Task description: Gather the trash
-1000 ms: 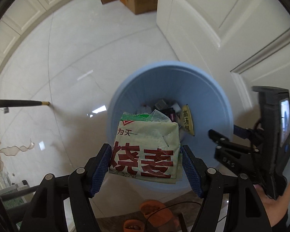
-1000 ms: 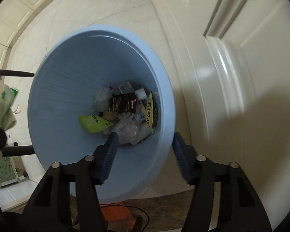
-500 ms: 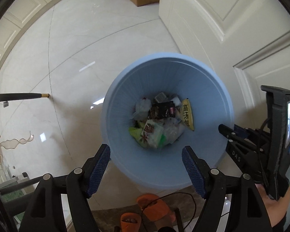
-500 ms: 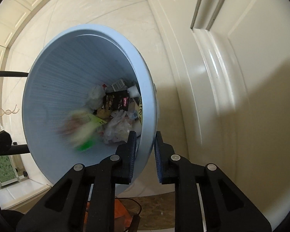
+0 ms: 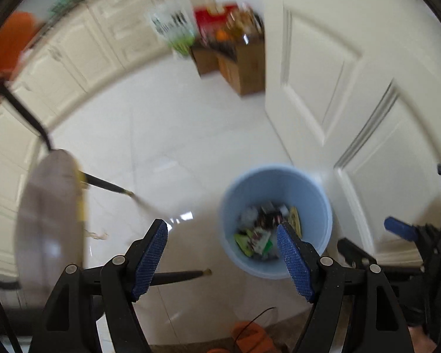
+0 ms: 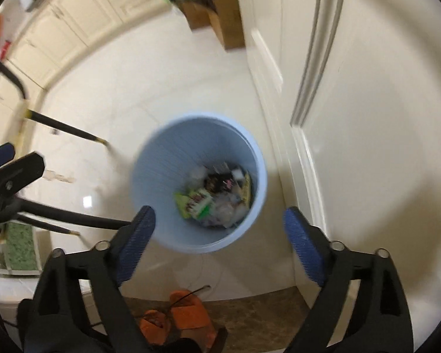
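Left wrist view: left gripper (image 5: 222, 260) spread, empty, high above blue bin (image 5: 235, 188) holding wrappers (image 5: 254, 239), likely finished dropping. Right gripper (image 6: 219, 247) jaws just opened wide, empty.

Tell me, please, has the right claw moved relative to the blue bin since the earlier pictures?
Yes. The right claw let go of the blue bin rim, opened empty, and pulled up and away.

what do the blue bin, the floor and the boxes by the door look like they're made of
Blue bin: probably plastic, matte, with fine vertical ribbing on its inner wall.
Floor: likely glossy pale tile or stone; it mirrors light patches and shows thin joint lines.
Boxes: seemingly plain brown cardboard, dull finish, though blurred.
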A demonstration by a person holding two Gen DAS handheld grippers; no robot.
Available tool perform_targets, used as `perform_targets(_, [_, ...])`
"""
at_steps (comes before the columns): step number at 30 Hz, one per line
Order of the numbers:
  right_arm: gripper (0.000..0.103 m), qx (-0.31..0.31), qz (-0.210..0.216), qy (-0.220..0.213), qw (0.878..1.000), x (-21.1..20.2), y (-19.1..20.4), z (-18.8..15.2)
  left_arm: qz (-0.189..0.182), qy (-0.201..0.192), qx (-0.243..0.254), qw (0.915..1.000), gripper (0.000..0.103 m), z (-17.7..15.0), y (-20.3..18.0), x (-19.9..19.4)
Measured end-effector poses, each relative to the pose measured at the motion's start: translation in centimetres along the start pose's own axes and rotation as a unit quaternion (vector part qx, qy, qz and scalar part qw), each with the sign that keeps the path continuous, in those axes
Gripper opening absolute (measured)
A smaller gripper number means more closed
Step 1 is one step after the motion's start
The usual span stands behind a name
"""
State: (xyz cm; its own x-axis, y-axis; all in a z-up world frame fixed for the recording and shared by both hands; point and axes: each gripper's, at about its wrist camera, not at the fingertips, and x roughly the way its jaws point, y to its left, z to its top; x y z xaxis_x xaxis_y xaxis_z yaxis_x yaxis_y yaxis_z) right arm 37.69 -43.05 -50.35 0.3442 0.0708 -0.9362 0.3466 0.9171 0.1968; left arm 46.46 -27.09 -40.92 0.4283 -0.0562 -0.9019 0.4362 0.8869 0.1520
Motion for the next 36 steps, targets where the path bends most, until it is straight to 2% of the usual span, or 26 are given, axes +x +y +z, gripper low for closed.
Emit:
perform_targets(3, [0.098, -0.006, 0.003, -0.036, 0.999, -5.8, 2.2, -0.8, -0.001, -0.054, -0.007, 0.9985, 0.073, -2.3, 0.8, -5.7])
perform_targets(6, [0.100, -0.025, 0.006, -0.071, 0.997, -9.3, 5.1, -2.2, 0.000, -0.093, -0.025, 0.9954, 0.074, -5.0, 1.8, -10.4])
perform_targets(9, [0.103, -0.046, 0.012, -0.108, 0.993, -14.4, 7.8, -4.1, -0.005, -0.134, -0.043, 0.9900, 0.082, -8.6, 3.6, -15.8])
perform_targets(12, [0.103, -0.077, 0.018, -0.148, 0.986, -18.9, 10.6, -6.1, 0.005, -0.179, -0.061, 0.9820, 0.090, -12.5, 5.2, -20.7])
perform_targets(15, [0.103, -0.100, 0.027, -0.180, 0.978, -22.5, 13.6, -8.1, 0.008, -0.217, -0.075, 0.9733, 0.092, -16.7, 6.6, -25.3])
perform_targets(18, [0.103, -0.124, 0.029, -0.217, 0.968, -27.0, 16.1, -9.8, 0.035, -0.253, -0.084, 0.9631, 0.096, -20.8, 7.4, -29.5])
perform_targets(22, [0.103, -0.146, 0.041, -0.262, 0.953, -32.3, 18.7, -12.2, 0.032, -0.289, -0.125, 0.9485, 0.102, -26.2, 8.6, -34.7])
perform_targets(25, [0.103, -0.166, 0.057, -0.291, 0.941, -35.6, 20.6, -14.0, 0.035, -0.311, -0.150, 0.9380, 0.102, -29.9, 8.5, -38.0])
perform_targets(29, [0.103, -0.187, 0.067, -0.323, 0.925, -38.9, 22.3, -16.5, 0.041, -0.324, -0.165, 0.9304, 0.102, -34.9, 7.4, -43.5])
perform_targets(32, [0.103, -0.189, 0.093, -0.346, 0.914, -41.6, 22.9, -18.1, 0.059, -0.335, -0.175, 0.9238, 0.102, -37.9, 7.2, -46.3])
perform_targets(34, [0.103, -0.193, 0.110, -0.363, 0.905, -43.1, 23.4, -19.0, 0.078, -0.353, -0.181, 0.9148, 0.102, -40.2, 6.8, -48.5])
perform_targets(36, [0.103, -0.196, 0.108, -0.383, 0.896, -44.2, 23.6, -19.9, 0.086, -0.366, -0.181, 0.9088, 0.102, -41.4, 6.6, -49.6])
